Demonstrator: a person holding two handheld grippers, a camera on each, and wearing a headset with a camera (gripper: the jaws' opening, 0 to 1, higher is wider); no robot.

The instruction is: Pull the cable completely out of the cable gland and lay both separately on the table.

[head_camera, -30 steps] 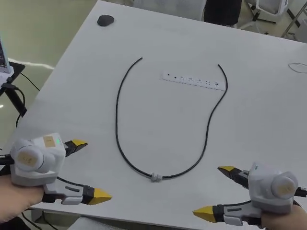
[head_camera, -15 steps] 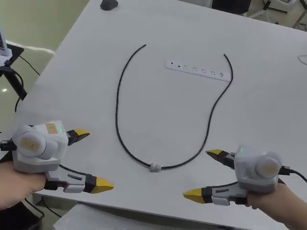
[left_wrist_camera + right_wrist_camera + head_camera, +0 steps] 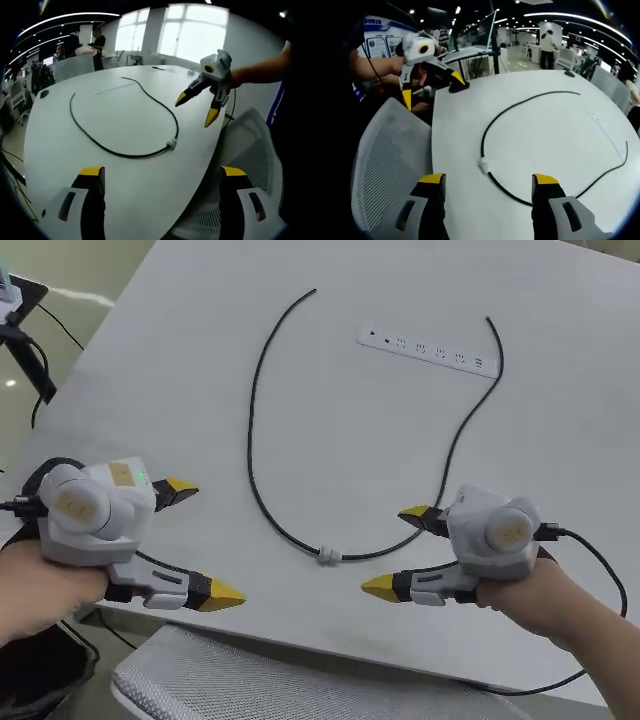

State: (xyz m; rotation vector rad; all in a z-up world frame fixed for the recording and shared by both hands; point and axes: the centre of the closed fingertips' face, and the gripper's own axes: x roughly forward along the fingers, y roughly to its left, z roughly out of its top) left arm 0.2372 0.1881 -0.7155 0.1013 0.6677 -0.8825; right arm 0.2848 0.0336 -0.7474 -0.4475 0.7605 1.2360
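Fingers of my left gripper [image 3: 205, 540]: spread wide, empty, at the near edge of the table [image 3: 350, 440].
Fingers of my right gripper [image 3: 395, 550]: spread wide as well, empty, low over the tabletop.
Cable gland [image 3: 327, 556]: white, threaded on the black cable [image 3: 252, 420] at the bottom of its U, flat on the table between my grippers, touching neither.
Power strip [image 3: 428, 350]: far side, between the cable's two ends.
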